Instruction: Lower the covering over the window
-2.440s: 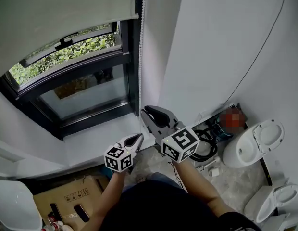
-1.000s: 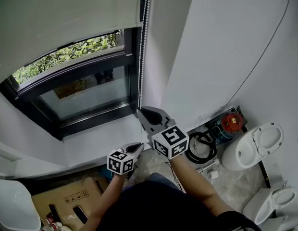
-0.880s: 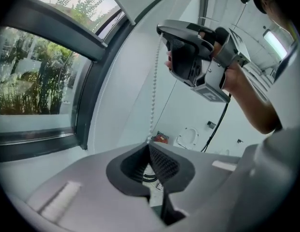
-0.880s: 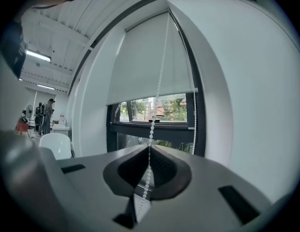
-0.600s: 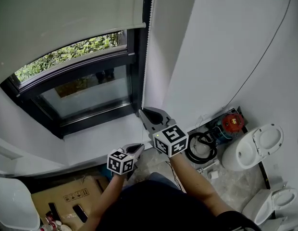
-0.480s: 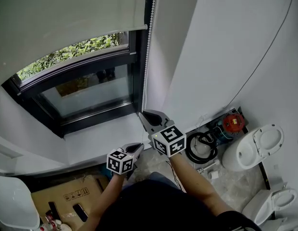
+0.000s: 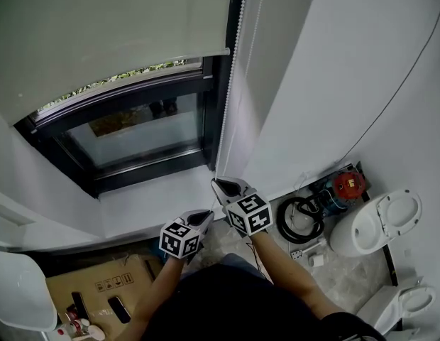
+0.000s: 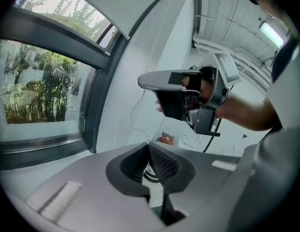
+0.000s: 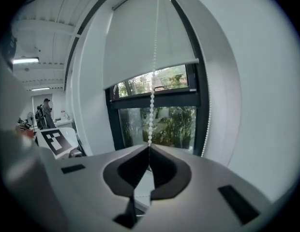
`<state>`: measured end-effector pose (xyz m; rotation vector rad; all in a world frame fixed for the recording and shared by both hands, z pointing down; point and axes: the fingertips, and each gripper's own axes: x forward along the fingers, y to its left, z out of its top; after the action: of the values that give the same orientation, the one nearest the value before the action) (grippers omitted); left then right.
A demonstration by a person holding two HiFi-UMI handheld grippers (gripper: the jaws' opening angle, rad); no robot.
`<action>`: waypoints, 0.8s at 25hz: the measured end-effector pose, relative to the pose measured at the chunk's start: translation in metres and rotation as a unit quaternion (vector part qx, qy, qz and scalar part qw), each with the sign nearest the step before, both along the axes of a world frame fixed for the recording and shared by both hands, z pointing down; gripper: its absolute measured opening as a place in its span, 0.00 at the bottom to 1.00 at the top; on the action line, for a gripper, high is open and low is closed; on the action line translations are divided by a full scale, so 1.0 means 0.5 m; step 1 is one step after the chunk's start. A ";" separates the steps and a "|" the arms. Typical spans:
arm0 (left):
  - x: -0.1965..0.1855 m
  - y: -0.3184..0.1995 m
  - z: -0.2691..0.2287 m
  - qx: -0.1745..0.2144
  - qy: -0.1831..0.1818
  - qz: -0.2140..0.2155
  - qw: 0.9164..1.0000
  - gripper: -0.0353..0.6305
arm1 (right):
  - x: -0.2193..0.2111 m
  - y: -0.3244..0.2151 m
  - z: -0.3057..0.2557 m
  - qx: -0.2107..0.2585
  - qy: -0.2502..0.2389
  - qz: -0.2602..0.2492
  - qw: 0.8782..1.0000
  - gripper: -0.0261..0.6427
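One wide, dark-framed window [image 7: 135,137] fills the left of the head view, set in a white wall [image 7: 333,84] above a pale sill [image 7: 156,197]. A pale blind [image 7: 99,34] hangs over the upper part of the glass; its bottom bar sits above a strip of green leaves, and the lower panes stand uncovered. On the floor to the right stands a white toilet [image 7: 380,222], with a coiled black hose [image 7: 301,215] and a red object [image 7: 345,185] beside it. A cardboard box [image 7: 85,290] lies below the sill.

In front of the sill, the person's right gripper [image 7: 218,183] is clenched on the white bead chain [image 7: 234,69], which runs down the right edge of the window frame. The right gripper view shows the beads dropping straight into the meeting jaw tips, with the blind behind them. A second strand hangs just to the right, against the frame.

Lower and to the left, the left gripper [image 7: 208,215] has its jaws together. In the left gripper view a slack strand of beads curves down to its tips; whether they pinch it cannot be told.
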<state>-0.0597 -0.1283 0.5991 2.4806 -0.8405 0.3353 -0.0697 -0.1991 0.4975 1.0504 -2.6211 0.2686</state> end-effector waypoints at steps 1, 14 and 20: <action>0.000 -0.002 -0.001 0.002 0.000 -0.001 1.000 0.07 | 0.001 -0.003 0.000 0.000 0.001 0.000 1.000 0.06; -0.094 -0.064 -0.147 0.135 0.019 -0.119 0.984 0.12 | -0.027 -0.010 0.001 0.002 -0.010 -0.015 1.000 0.06; -0.145 -0.081 -0.283 0.212 0.050 -0.152 0.964 0.13 | -0.026 -0.003 0.001 0.001 -0.019 -0.013 1.000 0.06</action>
<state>-0.1321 -0.1690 0.4575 2.6596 -1.3426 -0.0894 -0.0829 -0.2005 0.4979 1.0206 -2.6672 0.2841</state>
